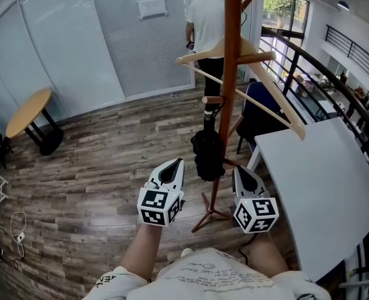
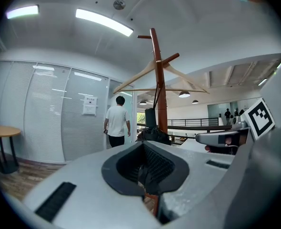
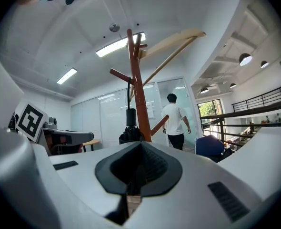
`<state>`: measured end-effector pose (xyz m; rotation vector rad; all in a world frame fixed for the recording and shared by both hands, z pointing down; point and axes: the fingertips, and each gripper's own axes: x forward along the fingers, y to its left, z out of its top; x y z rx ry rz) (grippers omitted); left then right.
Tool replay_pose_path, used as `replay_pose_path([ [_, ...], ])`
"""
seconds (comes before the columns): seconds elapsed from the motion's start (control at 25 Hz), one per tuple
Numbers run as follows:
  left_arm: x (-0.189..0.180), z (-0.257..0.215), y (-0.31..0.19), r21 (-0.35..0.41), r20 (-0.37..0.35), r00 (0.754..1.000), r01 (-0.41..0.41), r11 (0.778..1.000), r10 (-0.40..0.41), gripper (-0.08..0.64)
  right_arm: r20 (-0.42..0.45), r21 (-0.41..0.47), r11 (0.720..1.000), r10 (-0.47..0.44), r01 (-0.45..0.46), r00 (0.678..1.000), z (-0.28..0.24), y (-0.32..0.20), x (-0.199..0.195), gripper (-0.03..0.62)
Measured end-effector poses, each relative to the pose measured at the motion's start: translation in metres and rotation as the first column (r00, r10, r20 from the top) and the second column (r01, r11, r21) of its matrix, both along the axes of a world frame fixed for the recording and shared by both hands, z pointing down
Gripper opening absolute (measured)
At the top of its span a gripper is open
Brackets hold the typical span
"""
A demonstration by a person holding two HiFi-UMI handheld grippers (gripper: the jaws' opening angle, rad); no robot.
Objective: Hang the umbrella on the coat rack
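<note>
Shut and empty at the left hand-held gripper (image 1: 174, 165): jaws together in its own view, nothing pinched between them. Same at the right hand-held gripper (image 1: 239, 169), jaws closed on nothing. Held low before the body on bare forearms, side by side, both pointed forward at the coat rack (image 1: 230, 74), one to each side of its pole. Just ahead, hanging from a short peg against the pole: the black folded umbrella (image 1: 208, 152), clear of the wooden floor (image 1: 97, 167) and, judging from both gripper views, touched by neither tool. Higher on the rack, a wooden hanger (image 1: 247, 58). To the right, a white surface (image 1: 316, 186); farther back, a person in a white shirt (image 1: 206, 17) by the glass wall. Judged from this: hanging step already done, umbrella released, only the retreat left. For the next move, probably nothing more than drawing both tools straight back, keeping clear of the umbrella so as not to knock it off its peg or rock the rack.
</note>
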<state>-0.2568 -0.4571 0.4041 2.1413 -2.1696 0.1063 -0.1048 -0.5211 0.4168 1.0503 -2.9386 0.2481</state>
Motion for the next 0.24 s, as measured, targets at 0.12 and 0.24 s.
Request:
replay_pose_path([
  [0.12,0.0022,-0.0013,-0.0025,-0.001,0.004,1.0,-0.003,1.0,0.003,0.005,0.002,0.0,1.0,0.002,-0.002,1.0,-0.0007,-0.0023,0.0012,-0.002],
  [0.24,0.0027,-0.0041,-0.0036,0.003,0.013,1.0,-0.002,1.0,0.002,0.005,0.003,0.001,1.0,0.006,-0.006,1.0,-0.0017,-0.0041,0.0026,-0.002],
])
